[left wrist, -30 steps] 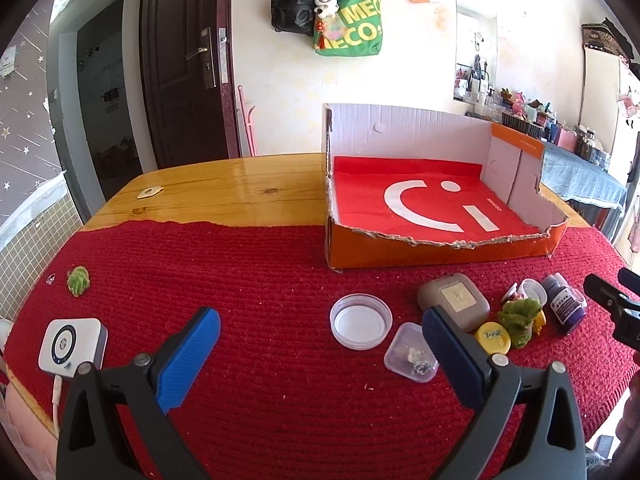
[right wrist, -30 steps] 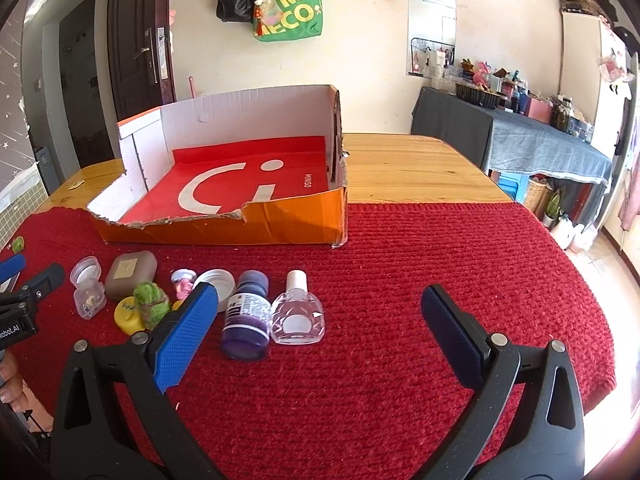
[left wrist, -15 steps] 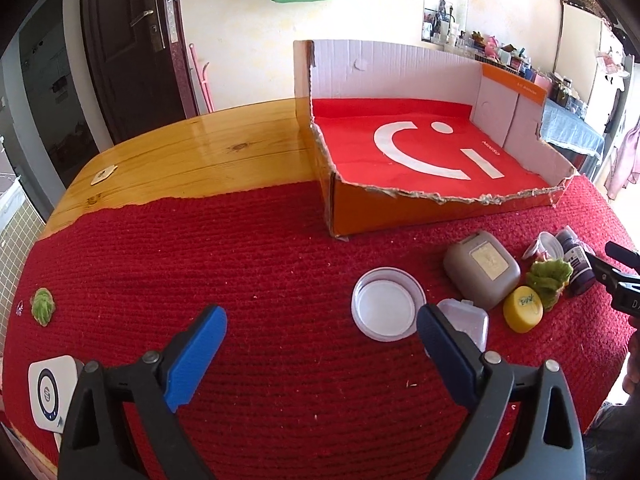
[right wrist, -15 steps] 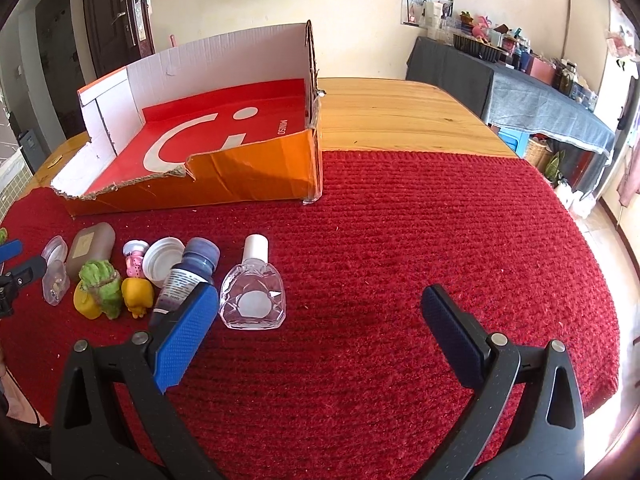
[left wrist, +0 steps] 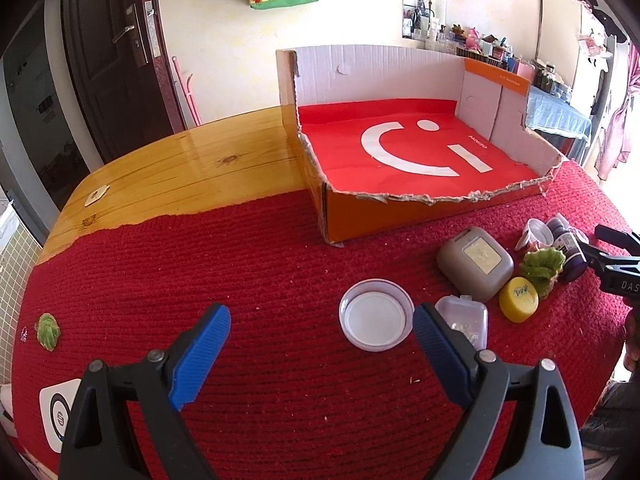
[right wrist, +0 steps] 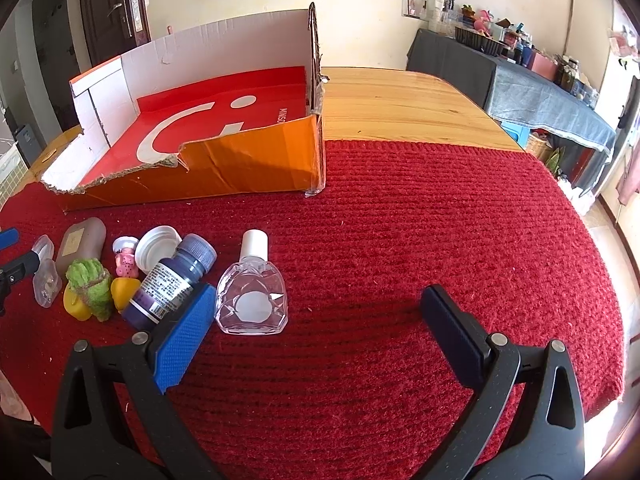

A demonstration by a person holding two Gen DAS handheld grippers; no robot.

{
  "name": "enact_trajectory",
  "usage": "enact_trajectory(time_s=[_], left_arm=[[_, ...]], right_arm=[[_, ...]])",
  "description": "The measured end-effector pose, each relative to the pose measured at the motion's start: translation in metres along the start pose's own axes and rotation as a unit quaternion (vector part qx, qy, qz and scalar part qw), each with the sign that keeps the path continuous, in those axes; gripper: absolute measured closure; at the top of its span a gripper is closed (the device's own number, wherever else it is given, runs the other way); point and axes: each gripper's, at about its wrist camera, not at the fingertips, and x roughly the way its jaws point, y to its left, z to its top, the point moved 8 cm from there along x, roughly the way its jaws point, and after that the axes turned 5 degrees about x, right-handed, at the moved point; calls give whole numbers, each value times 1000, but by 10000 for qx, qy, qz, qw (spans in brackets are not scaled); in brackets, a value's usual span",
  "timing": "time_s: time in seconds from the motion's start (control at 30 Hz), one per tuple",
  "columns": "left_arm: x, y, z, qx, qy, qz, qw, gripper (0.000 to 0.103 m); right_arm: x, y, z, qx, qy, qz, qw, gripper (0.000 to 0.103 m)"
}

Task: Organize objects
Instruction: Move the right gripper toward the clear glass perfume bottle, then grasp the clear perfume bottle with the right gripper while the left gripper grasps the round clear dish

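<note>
Clear bottle (right wrist: 252, 300) lies just beside the right gripper's (right wrist: 320, 332) spread fingers; the left gripper's (left wrist: 320, 352) fingers also gape.

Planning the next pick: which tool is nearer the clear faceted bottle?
Right. The right tool is open with the clear faceted bottle just beside its left finger; the left tool, open too, sits past the clutter by the white lid.

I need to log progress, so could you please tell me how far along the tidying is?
Nothing looks done yet: the cardboard box holds no items. Nothing is in hand: the left tongs and right tongs are open. Left to do: the white lid, brown case, clear bottle and purple bottle all lie on the red mat.
</note>
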Motion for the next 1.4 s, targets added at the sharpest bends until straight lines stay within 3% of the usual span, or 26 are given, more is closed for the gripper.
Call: enact_trajectory(time_s=[0.27, 0.4, 0.47, 0.67, 0.7, 0.77, 0.8, 1.13, 1.4], left_arm=[[10, -10, -9, 217, 157, -138, 9995, 14], [14, -12, -5, 168, 107, -280, 9994, 22], [15, -15, -4, 149, 91, -374, 9991, 29], [12, -24, -3, 265, -18, -579, 9980, 52], [10, -26, -3, 276, -53, -627, 9976, 61], [9, -28, -3, 263, -102, -670, 9974, 61], [8, -28, -3, 232, -131, -658, 9975, 61], [-25, -32, 16, 164, -636, -672, 9956, 61], [-33, -33, 25, 78, -768, -693, 9946, 62]], right_arm=[[0, 3, -1, -44, -20, 51, 10000, 0], [2, 5, -1, -172, -48, -3, 9998, 1], [2, 8, 0, -258, -111, -33, 9996, 6], [-1, 21, 0, -455, -222, 173, 9986, 35], [-2, 23, -1, -471, -227, 227, 9984, 40], [-4, 27, -2, -525, -258, 328, 9977, 58], [-5, 28, -2, -535, -280, 383, 9974, 72], [-36, 30, 19, -503, -789, 544, 9941, 71], [-38, 34, 23, -507, -801, 671, 9932, 71]])
